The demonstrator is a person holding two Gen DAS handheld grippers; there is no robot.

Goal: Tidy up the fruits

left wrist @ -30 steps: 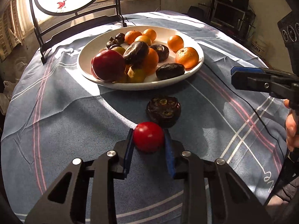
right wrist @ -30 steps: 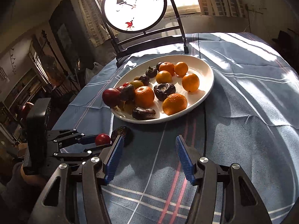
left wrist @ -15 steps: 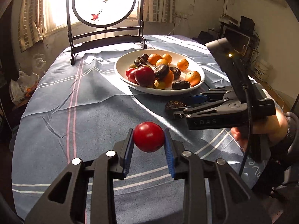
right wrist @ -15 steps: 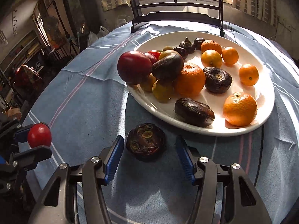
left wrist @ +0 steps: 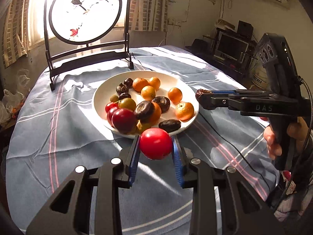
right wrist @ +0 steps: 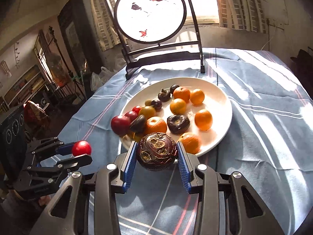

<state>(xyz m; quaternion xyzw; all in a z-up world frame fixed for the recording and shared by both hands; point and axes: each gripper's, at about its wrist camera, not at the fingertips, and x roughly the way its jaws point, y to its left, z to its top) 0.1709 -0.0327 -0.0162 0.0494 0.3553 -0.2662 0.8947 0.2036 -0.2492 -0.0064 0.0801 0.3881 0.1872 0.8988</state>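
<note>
Left gripper (left wrist: 156,152): its blue ribbed pads are clamped on a glossy round red fruit (left wrist: 156,143), held clear above the cloth in front of the plate's near rim.
Right gripper (right wrist: 157,157): its jaws have just been closing and now press both sides of a dark purple-brown round fruit with pale scarred pits on top (right wrist: 157,150); the fruit hangs off the cloth, in front of the plate's near edge.
Person's hand (left wrist: 281,137): wraps the right gripper's handle at the table's right edge, with a black cable trailing from it.
Table cover: a blue-grey cloth with white and pink stripes (left wrist: 58,137), creased, crossed by sun and shadow bands.
Plate: a wide white round ceramic plate (right wrist: 223,101) near the table's middle, just beyond both held fruits.
Plate, near side: a large dark red plum-like fruit (left wrist: 123,119), a dark wrinkled oblong fruit (left wrist: 169,125), a shiny dark brown fruit resting on an orange one (left wrist: 144,108), and yellowish fruits beneath, partly hidden.
Plate, right and far side: small orange mandarins (right wrist: 203,119) spaced apart, more dark wrinkled fruits, greenish and small red ones.
Far edge of table: a black-framed stand holding a round translucent screen painted with birds and a branch (left wrist: 85,9), backlit by the window.
Beyond the table: curtains, a monitor on a cluttered desk (left wrist: 230,46) at right.
</note>
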